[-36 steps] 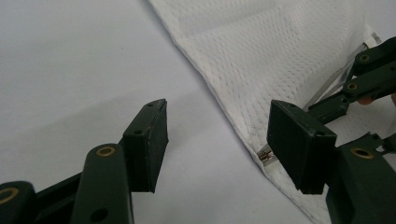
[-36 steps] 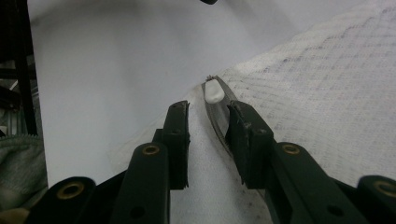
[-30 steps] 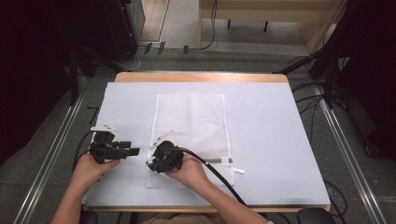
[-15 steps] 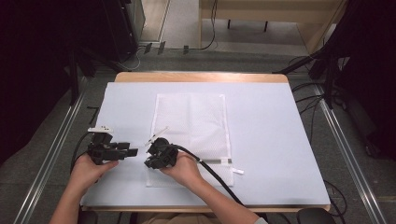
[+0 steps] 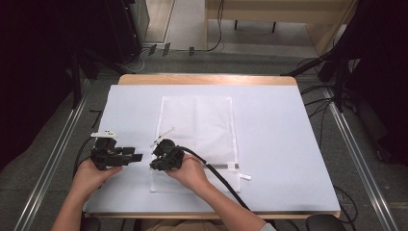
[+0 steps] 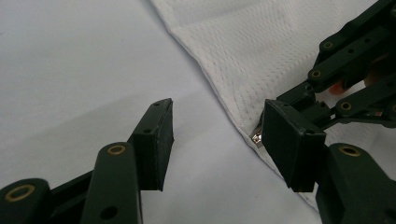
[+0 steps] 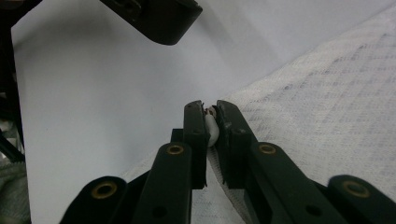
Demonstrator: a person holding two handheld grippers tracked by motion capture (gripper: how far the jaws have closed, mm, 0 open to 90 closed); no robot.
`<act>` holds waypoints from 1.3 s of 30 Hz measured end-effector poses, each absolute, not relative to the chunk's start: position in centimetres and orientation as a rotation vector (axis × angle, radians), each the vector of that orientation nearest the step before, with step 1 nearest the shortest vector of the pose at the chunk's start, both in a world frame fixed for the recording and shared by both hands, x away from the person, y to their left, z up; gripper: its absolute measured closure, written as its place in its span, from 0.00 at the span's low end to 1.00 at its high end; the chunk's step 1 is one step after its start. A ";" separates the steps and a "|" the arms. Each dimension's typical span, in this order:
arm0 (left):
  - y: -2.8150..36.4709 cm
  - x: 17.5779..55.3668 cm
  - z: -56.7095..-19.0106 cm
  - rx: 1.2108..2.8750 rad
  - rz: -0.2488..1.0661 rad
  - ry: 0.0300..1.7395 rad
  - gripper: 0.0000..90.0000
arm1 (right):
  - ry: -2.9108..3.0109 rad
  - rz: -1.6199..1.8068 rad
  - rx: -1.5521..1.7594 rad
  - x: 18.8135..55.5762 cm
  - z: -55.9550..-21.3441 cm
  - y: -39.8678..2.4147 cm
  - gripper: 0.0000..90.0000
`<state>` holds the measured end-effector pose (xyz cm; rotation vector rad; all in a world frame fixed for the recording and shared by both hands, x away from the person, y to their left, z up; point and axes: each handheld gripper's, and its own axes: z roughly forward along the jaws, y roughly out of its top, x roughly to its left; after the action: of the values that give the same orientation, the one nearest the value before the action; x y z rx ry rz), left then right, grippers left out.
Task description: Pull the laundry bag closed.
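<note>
On the white-covered tabletop (image 5: pixel 288 144), the right gripper (image 7: pixel 211 122) has just been closing; its fingers clamp the white mesh laundry bag's (image 5: pixel 202 120) left-edge zipper pull (image 7: pixel 212 127) to steady it, while the left gripper's (image 6: pixel 215 135) fingers, also just closing, stand apart nearby.

- Right gripper (image 7: pixel 211 122): jaws have just been closing; now pinched on a small white zipper pull (image 7: pixel 211 128) at the left edge of the mesh bag (image 5: pixel 197 125). 1 s ago they stood wider.
- Right gripper, high view (image 5: pixel 156 162): shifted slightly left toward the bag's left edge since 1 s ago.
- Left gripper (image 6: pixel 215 140): jaws have just been closing a little; a gap remains, nothing pressed between them. A metal bit (image 6: pixel 256 138) at the bag edge lies just beside one pad.
- Gap between the 2 grippers in the high view: a little narrower than 1 s ago.
</note>
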<state>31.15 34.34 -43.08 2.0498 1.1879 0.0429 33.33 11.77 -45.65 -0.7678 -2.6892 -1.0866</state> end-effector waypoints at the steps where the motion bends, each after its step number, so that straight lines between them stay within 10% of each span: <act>1: 34.3 31.1 -43.1 2.050 0.042 1.187 0.50 | -2.686 -1.082 -0.771 33.4 -45.7 11.8 0.96; 39: 29.9 31.2 -43.7 2.217 -0.162 0.998 0.72 | -2.660 -1.218 -0.699 33.7 -42.5 9.7 0.98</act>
<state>31.18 29.87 -43.72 2.2170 0.9976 -0.1623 33.75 9.68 -42.48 -0.6991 -2.6599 -1.2177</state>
